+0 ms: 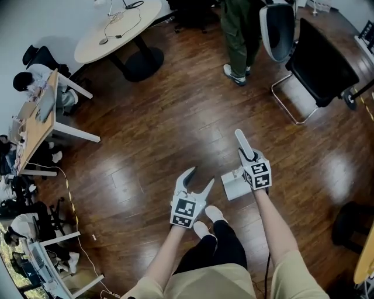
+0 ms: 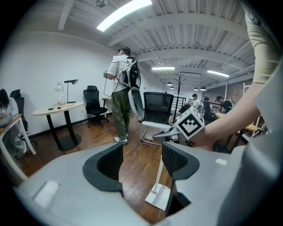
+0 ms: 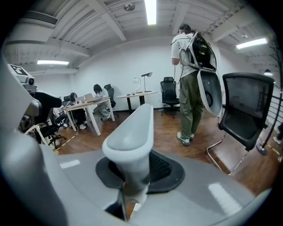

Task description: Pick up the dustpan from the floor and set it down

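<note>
No legible txt, brands or nos.; only b/w square markers on left cube (image 1: 184, 211) & right cube (image 1: 258, 174).

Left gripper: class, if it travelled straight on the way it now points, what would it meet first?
Probably the dark wooden floor: the left gripper points forward and downward at bare boards. The white plastic dustpan stands just right of that line, though depth is unclear.

evenly lit by ceiling strip lights (image 2: 124, 13); soft glare on wooden floor (image 1: 152, 146); fisheye-bent, dark-vignetted edges, perhaps slightly blurred.
</note>
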